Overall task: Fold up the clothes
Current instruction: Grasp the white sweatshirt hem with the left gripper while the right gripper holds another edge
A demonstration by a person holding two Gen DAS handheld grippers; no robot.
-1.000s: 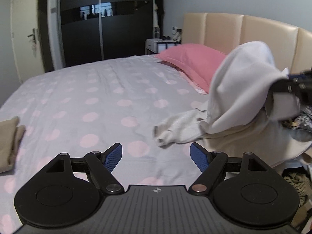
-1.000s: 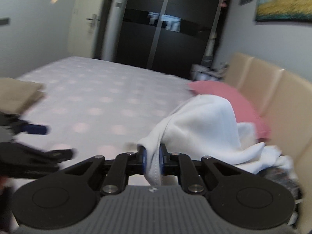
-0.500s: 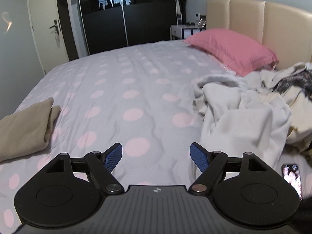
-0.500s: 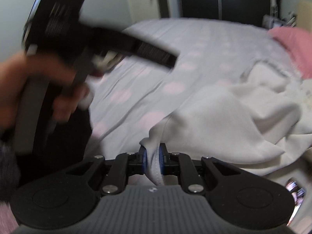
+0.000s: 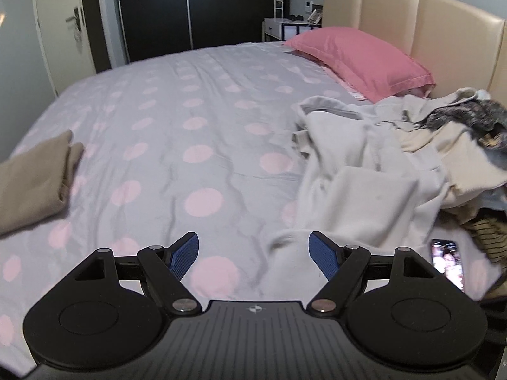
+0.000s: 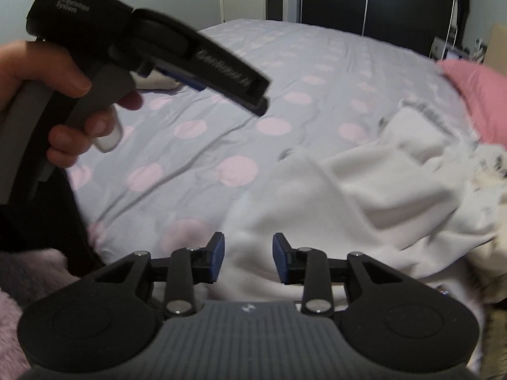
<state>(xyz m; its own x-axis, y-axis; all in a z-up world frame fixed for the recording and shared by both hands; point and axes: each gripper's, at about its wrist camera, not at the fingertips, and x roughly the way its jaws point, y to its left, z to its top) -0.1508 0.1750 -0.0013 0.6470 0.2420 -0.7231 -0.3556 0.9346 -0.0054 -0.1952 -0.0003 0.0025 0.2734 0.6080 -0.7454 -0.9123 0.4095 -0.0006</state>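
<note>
Both grippers are standing open over the bed now. The right gripper has just been letting go: a second ago its jaws were pinching an edge of the white garment and holding it up in the air, and they have been parting since, so the blue pads are standing clear with only loose cloth lying between and below them. The garment is slumping in a crumpled heap on the right side of the bed, beside the pile of other clothes near the pink pillow. The left gripper is hanging wide open and empty, its right pad just beside a near corner of the same garment.

To my eye that means the piece is being dropped onto open bedding to be spread out, with no fold begun on it; one folded tan item is already lying at the left edge.

Several things are hard to read. Motion blur is smearing the cloth nearest both grippers, so sleeves, collar and hem cannot be told apart. The pile is running off the frame. A phone is lying half behind the left gripper's body. In the right view, a hand holding the left gripper is blocking the far-left bedding.
</note>
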